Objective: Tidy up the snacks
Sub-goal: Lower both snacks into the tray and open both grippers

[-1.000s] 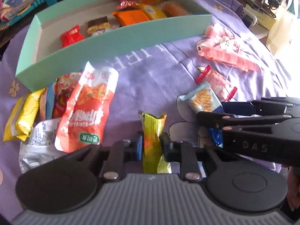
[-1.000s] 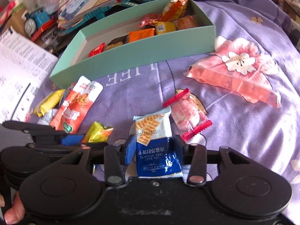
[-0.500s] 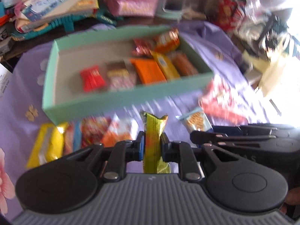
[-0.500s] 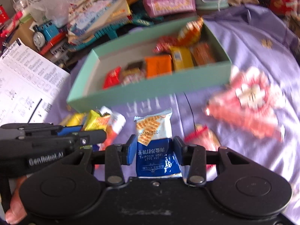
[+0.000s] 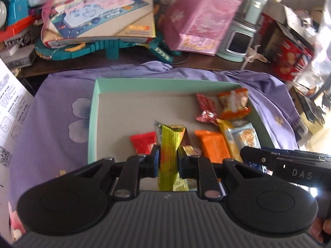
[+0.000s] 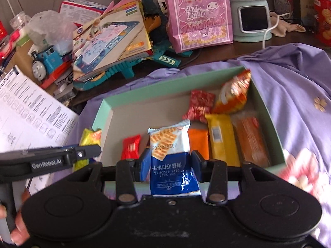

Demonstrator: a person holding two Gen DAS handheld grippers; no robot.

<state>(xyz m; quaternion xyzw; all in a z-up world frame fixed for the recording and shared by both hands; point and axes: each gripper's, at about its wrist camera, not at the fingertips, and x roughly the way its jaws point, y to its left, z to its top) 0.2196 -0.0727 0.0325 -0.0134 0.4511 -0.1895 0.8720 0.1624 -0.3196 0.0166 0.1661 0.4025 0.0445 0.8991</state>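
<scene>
My left gripper [image 5: 168,161] is shut on a yellow-green snack packet [image 5: 168,144], held upright above the near wall of the mint-green box [image 5: 92,113]. My right gripper [image 6: 170,163] is shut on a blue and white cracker packet [image 6: 172,155], also over the box [image 6: 269,111]. Inside the box lie a small red packet [image 5: 142,142], an orange bar [image 5: 213,146], a yellow bar [image 6: 221,138], a dark red wrapper [image 6: 199,103] and an orange-white bag [image 6: 235,91]. From the right wrist view the left gripper shows at the left [image 6: 62,159] with its packet [image 6: 89,138].
The box sits on a purple flowered cloth [image 5: 58,103]. Behind it stand a pink gift bag [image 6: 198,12], a toy box on teal tracks [image 6: 107,37], a blue toy train [image 6: 45,62] and a mint appliance [image 6: 250,18]. Printed sheets [image 6: 26,115] lie left.
Both grippers rose from the cloth and moved forward over the box, each still holding its packet. The loose snacks on the cloth dropped out of view.
</scene>
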